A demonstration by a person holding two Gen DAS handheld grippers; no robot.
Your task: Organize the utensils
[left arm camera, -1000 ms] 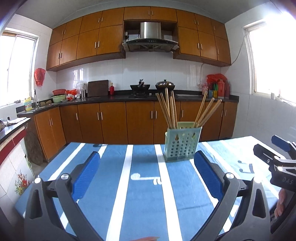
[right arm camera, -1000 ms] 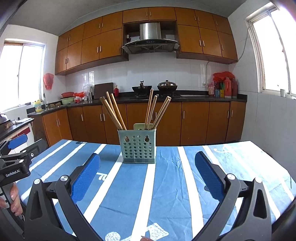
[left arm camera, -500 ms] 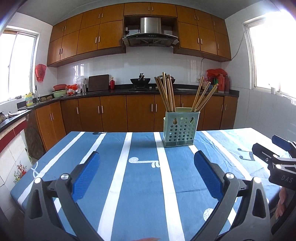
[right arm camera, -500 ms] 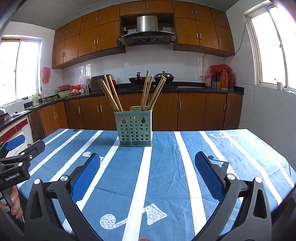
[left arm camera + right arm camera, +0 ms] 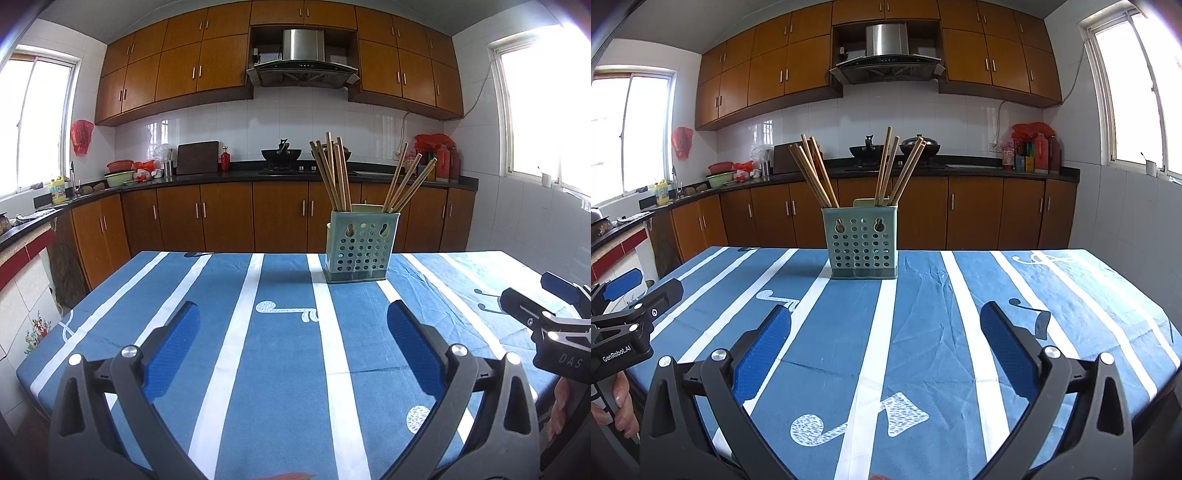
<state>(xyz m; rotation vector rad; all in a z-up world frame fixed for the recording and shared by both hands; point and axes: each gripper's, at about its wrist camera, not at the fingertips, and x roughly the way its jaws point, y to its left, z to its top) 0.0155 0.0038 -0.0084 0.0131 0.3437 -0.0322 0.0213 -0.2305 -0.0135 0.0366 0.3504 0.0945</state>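
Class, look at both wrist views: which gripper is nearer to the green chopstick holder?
Right, though only slightly. The right gripper faces the green chopstick holder almost straight ahead; the left gripper has it ahead and off to its right. Both are open, well short of it.

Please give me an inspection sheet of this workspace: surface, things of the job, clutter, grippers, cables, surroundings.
Surface: table under a blue cloth with white stripes, creased near the holder.
Job's things: green perforated holder upright on the cloth; chopsticks stand in it in two leaning bunches.
Clutter: nothing seen on the cloth besides the holder.
Grippers: left hand-held gripper open, holding nothing; right hand-held gripper open, holding nothing; both apart from the holder.
Cables: one wall cable beside the upper cabinets.
Surroundings: kitchen counter with wok, pots and bottles; range hood; windows on both sides.
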